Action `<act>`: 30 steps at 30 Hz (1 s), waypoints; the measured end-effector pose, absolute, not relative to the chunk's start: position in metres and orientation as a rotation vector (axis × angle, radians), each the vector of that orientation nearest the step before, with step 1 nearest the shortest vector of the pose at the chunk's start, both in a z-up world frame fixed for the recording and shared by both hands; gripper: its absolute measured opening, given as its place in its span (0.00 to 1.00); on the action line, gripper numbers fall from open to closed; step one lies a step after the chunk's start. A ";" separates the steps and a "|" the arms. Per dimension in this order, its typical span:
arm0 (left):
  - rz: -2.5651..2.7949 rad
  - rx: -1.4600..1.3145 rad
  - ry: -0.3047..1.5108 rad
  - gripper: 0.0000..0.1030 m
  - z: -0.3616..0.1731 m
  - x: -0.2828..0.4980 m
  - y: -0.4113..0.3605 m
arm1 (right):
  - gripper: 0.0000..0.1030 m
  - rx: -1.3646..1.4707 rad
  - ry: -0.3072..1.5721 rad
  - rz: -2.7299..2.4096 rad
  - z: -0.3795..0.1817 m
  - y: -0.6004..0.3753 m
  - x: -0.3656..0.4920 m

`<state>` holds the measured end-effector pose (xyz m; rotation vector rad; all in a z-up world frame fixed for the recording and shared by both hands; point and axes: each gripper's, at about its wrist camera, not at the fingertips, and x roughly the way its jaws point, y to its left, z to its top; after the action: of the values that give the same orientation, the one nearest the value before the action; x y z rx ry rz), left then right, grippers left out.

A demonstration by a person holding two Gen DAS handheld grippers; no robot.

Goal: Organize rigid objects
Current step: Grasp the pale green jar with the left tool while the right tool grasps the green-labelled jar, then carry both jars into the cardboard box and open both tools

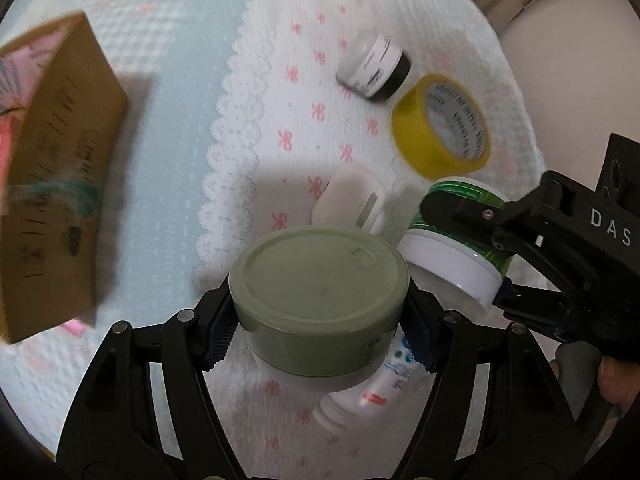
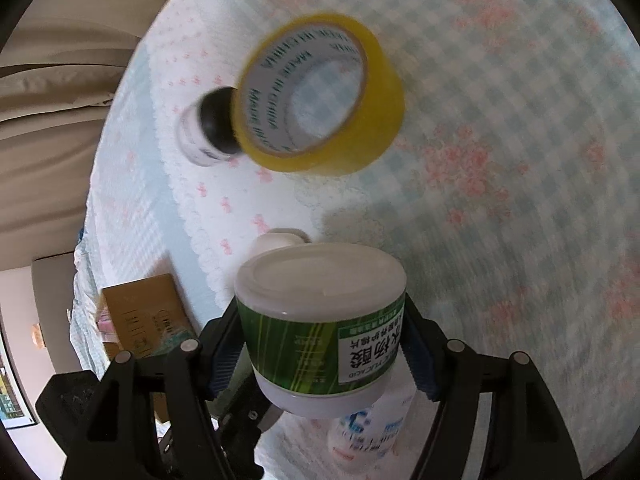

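My left gripper [image 1: 320, 320] is shut on a round jar with an olive-green lid [image 1: 320, 280], held above the bedspread. My right gripper [image 2: 324, 344] is shut on a green-and-white labelled jar [image 2: 320, 320]; this gripper [image 1: 464, 256] and jar [image 1: 456, 236] also show at the right of the left wrist view. A yellow tape roll [image 1: 440, 128] [image 2: 320, 96], a small black-capped jar [image 1: 376, 68] [image 2: 208, 128] and a white case [image 1: 352, 200] [image 2: 276, 240] lie on the white cloth [image 1: 304, 92]. A white tube [image 1: 360, 392] [image 2: 368, 428] lies under the held jars.
A brown cardboard box [image 1: 56, 176] [image 2: 144, 316] stands at the left on the blue checked bedspread [image 1: 176, 92]. Beige bedding [image 2: 52, 92] lies beyond the bed's edge.
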<state>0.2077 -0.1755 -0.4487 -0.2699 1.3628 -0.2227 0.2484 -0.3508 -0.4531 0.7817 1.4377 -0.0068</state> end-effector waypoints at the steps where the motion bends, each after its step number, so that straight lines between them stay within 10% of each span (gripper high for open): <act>1: -0.226 -0.274 1.352 0.66 -0.442 0.206 -0.174 | 0.64 0.780 1.428 -0.004 -0.448 -0.351 0.247; 16: -0.174 -0.284 1.106 0.66 -0.247 0.157 -0.079 | 0.65 0.572 1.246 0.092 -0.270 -0.301 0.218; 30: -0.180 -0.189 1.033 0.66 -0.175 0.144 0.047 | 0.65 0.438 1.112 0.163 -0.191 -0.202 0.187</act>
<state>0.1441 0.0475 -0.1747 -0.1894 1.0327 -0.1797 0.1871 -0.2017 -0.1906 0.4384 1.1117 0.1631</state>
